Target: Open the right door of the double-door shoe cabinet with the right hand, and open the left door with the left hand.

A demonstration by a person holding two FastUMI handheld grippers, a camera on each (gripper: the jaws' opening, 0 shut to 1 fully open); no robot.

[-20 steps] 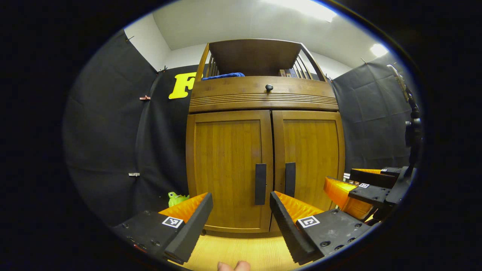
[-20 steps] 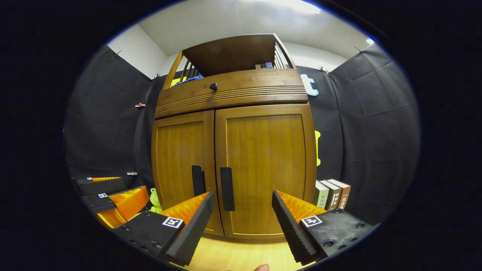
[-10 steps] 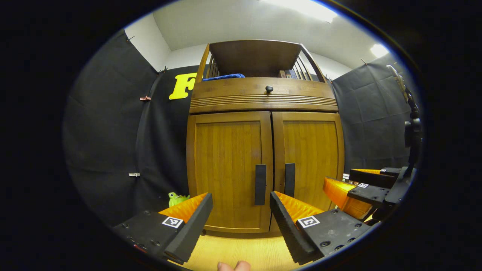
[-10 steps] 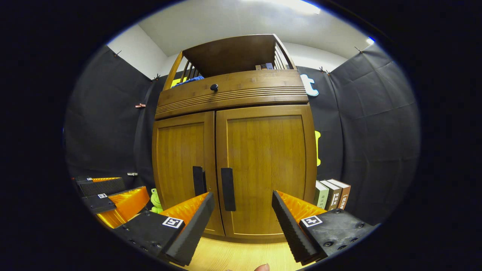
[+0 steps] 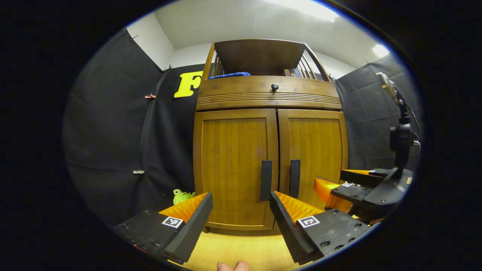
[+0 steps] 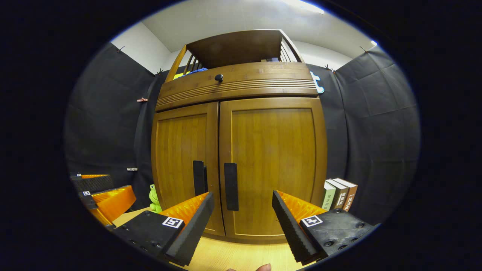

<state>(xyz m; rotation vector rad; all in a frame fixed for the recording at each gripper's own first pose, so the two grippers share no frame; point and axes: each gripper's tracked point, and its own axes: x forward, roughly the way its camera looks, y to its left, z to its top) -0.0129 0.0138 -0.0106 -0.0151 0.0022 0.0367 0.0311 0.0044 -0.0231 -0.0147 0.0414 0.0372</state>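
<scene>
A wooden double-door shoe cabinet (image 5: 269,98) (image 6: 237,86) stands ahead on a light wood floor, both doors closed. The left door (image 5: 233,165) (image 6: 182,165) and right door (image 5: 316,154) (image 6: 273,165) each carry a dark vertical handle near the middle seam: left handle (image 5: 266,180) (image 6: 199,178), right handle (image 5: 294,178) (image 6: 231,186). My left gripper (image 5: 241,220) is open, short of the left handle. My right gripper (image 6: 243,220) is open, close in front of the right door, its handle just left of centre. In the left gripper view the right gripper (image 5: 348,188) appears at the right.
A green frog toy (image 5: 182,196) (image 6: 153,197) sits on the floor left of the cabinet. Several books (image 6: 340,193) stand at its right side. A drawer with a round knob (image 5: 274,87) and an open shelf with a blue cloth (image 5: 229,75) top the cabinet. Black cloth walls surround.
The right gripper has moved closer to the cabinet, whose doors look larger in its view. The left gripper view has shifted slightly, the cabinet now sitting a bit to the right. Doors stay closed.
</scene>
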